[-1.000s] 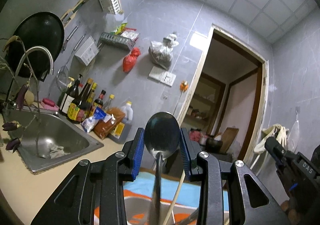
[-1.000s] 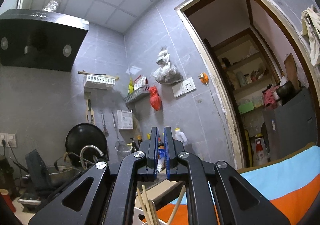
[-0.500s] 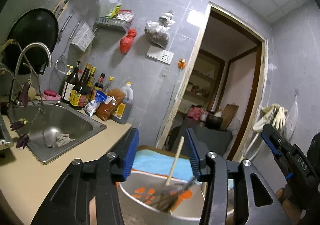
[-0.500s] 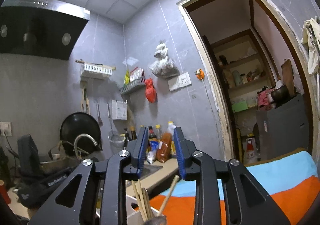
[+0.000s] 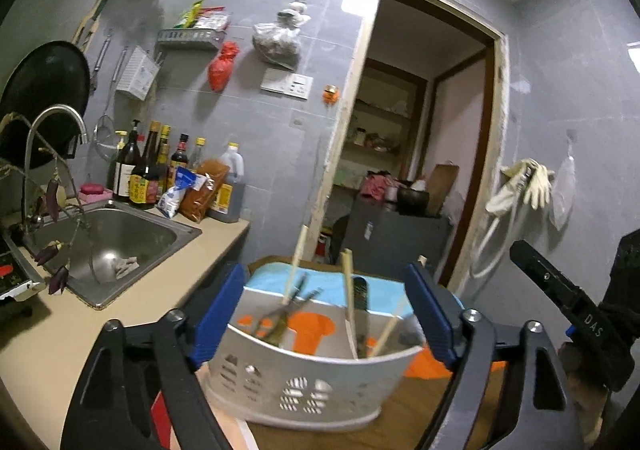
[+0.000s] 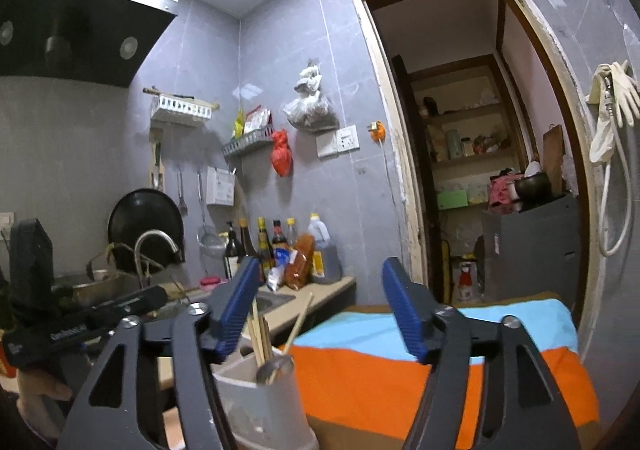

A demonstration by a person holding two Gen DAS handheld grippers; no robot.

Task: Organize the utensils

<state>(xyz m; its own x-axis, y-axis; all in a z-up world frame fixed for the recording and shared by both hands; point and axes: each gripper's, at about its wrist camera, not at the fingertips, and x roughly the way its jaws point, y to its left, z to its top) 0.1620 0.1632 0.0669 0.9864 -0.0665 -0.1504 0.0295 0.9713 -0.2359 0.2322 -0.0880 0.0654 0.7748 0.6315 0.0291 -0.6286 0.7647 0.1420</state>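
Note:
A grey perforated utensil holder (image 5: 304, 386) stands on the table, right in front of my left gripper (image 5: 324, 314), which is open wide and empty. Its two compartments hold wooden chopsticks (image 5: 296, 262), a metal spoon (image 5: 360, 314) and tongs-like metal pieces (image 5: 280, 320). In the right wrist view the holder (image 6: 260, 406) sits low left with chopsticks (image 6: 260, 334) and a spoon bowl (image 6: 274, 368) sticking out. My right gripper (image 6: 320, 306) is open and empty, up and to the right of the holder.
An orange and blue cloth (image 6: 420, 366) covers the table. A steel sink (image 5: 108, 242) with a tap (image 5: 48, 138) lies to the left. Sauce bottles (image 5: 160, 170) line the wall. A doorway (image 5: 416, 154) opens behind the table.
My left gripper let go of the spoon into the holder, opened wide and drew back. My right gripper went from shut to open.

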